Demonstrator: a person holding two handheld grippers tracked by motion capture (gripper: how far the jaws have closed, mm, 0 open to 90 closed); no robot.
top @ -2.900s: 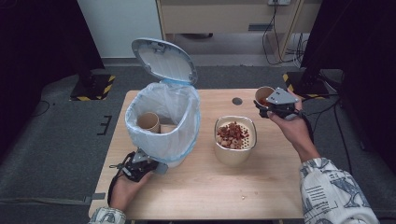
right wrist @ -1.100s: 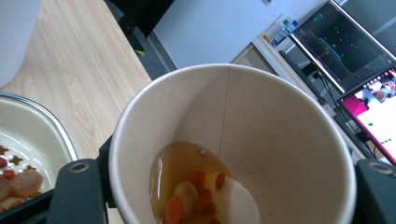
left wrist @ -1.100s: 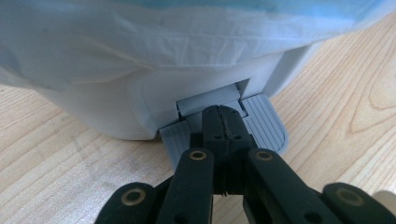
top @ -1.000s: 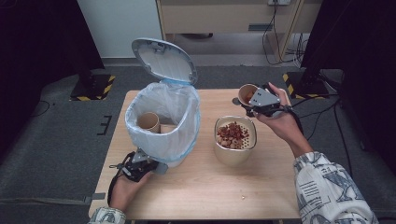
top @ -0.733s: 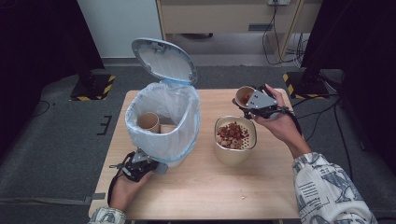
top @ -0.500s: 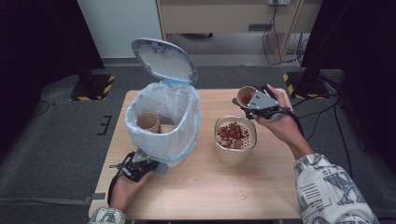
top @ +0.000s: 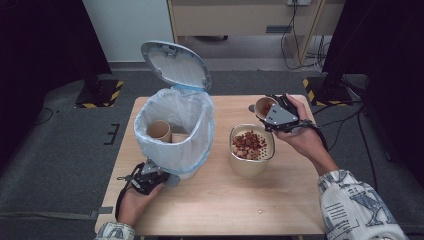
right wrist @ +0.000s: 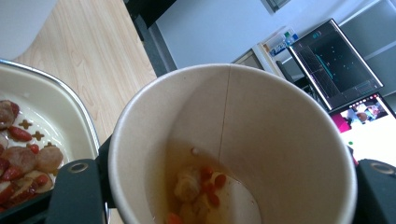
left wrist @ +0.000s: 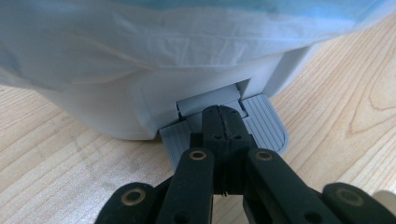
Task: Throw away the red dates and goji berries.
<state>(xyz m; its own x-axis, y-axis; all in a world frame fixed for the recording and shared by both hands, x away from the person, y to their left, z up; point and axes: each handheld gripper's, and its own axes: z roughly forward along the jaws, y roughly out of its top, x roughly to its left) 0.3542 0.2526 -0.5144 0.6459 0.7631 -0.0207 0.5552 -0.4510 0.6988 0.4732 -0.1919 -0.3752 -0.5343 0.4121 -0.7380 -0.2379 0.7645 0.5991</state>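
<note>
A white pedal bin (top: 175, 132) with a bag liner stands on the table's left with its lid (top: 176, 65) up. A paper cup (top: 159, 131) lies inside it. My left gripper (top: 156, 177) is shut, its tips (left wrist: 223, 114) resting on the grey pedal (left wrist: 268, 126) at the bin's base. My right gripper (top: 268, 110) is shut on a second paper cup (top: 263, 106), held tilted above the far right rim of a cream bowl (top: 251, 165). Wet food scraps (right wrist: 198, 186) lie in this cup (right wrist: 280, 135). The bowl holds reddish food pieces (top: 248, 143).
The wooden table (top: 220, 200) has a small crumb (top: 259, 211) near its front edge. A dark round object (top: 251, 108) lies beside the held cup. Black stands and cables sit on the floor around the table.
My right gripper has carried the cup left from the table's far right corner to the bowl's rim and tilted it. The left gripper has stayed on the pedal.
</note>
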